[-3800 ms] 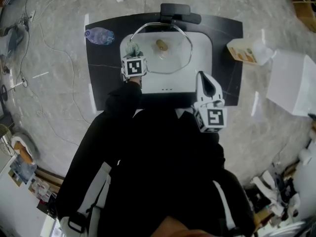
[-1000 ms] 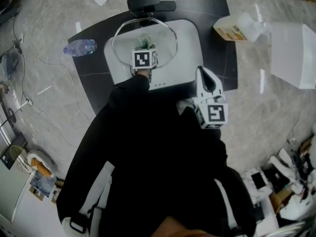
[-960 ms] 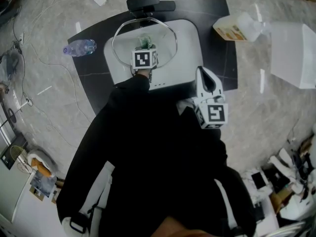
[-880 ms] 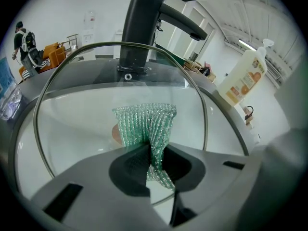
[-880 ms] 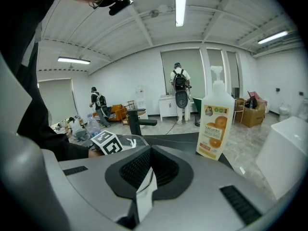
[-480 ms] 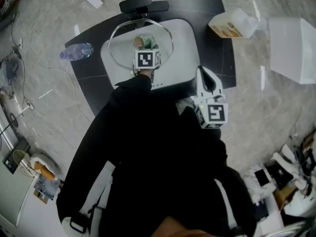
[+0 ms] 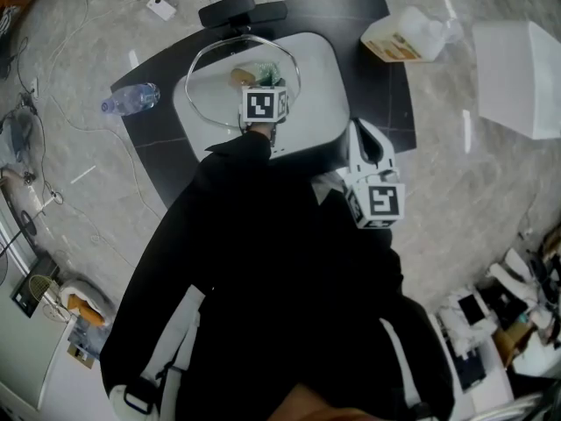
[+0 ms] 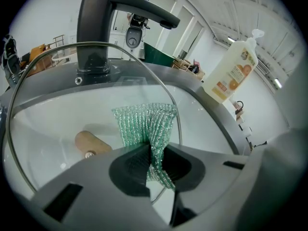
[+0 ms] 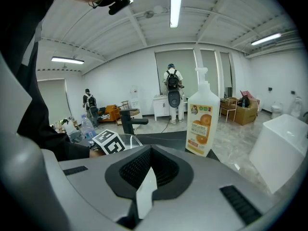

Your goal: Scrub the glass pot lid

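Observation:
The glass pot lid (image 7: pixel 210 86) lies in the white sink (image 7: pixel 317 77), its wooden knob (image 7: pixel 242 76) facing up. My left gripper (image 7: pixel 266 82) hovers over the lid just right of the knob, shut on a green mesh scrub cloth (image 7: pixel 266 69). In the left gripper view the cloth (image 8: pixel 147 124) hangs pinched in the left gripper (image 8: pixel 151 153) and rests against the lid (image 8: pixel 57 105), with the knob (image 8: pixel 91 144) to its left. My right gripper (image 7: pixel 366 136) stays at the sink's near right corner, shut and empty; the right gripper (image 9: pixel 147 182) points past the sink.
A black faucet (image 7: pixel 241 11) stands behind the sink on a dark mat (image 7: pixel 377 86). An orange-labelled soap bottle (image 7: pixel 399 35) lies at the back right, a water bottle (image 7: pixel 129 99) at the left. A white box (image 7: pixel 517 77) sits far right. People stand in the room's background.
My left gripper has carried the green cloth across the lid, from its left rim to the right of the knob. The right gripper has held still.

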Available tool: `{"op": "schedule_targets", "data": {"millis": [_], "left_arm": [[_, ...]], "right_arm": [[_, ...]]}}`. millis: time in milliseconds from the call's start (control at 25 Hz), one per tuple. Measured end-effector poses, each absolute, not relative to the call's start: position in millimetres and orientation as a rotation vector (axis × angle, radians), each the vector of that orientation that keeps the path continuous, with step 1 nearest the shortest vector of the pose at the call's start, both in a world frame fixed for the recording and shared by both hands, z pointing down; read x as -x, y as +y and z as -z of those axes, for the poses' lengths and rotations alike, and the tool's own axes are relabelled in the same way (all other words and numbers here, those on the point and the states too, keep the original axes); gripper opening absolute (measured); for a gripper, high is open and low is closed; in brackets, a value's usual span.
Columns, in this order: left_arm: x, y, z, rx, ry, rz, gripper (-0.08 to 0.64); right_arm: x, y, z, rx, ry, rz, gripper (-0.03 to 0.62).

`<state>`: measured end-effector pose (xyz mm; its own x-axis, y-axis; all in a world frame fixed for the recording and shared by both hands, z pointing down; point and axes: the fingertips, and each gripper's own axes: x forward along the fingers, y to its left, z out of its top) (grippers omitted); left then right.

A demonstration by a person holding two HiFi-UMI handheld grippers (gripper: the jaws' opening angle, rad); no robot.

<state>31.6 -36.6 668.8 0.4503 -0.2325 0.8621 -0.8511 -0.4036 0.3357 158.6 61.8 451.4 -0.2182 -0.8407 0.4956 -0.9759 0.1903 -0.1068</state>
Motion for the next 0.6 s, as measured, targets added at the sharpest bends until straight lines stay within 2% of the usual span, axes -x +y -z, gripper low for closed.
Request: {"op": "schedule_targets", "data": {"millis": [600], "left_arm": [[-70.1,-32.3,-663.4,-1.945,-0.810,-0.950,0.059]], "right_arm": [[-169.4,72.1,-445.9,-1.775,-2.107,-0.596,-0.008]]}}
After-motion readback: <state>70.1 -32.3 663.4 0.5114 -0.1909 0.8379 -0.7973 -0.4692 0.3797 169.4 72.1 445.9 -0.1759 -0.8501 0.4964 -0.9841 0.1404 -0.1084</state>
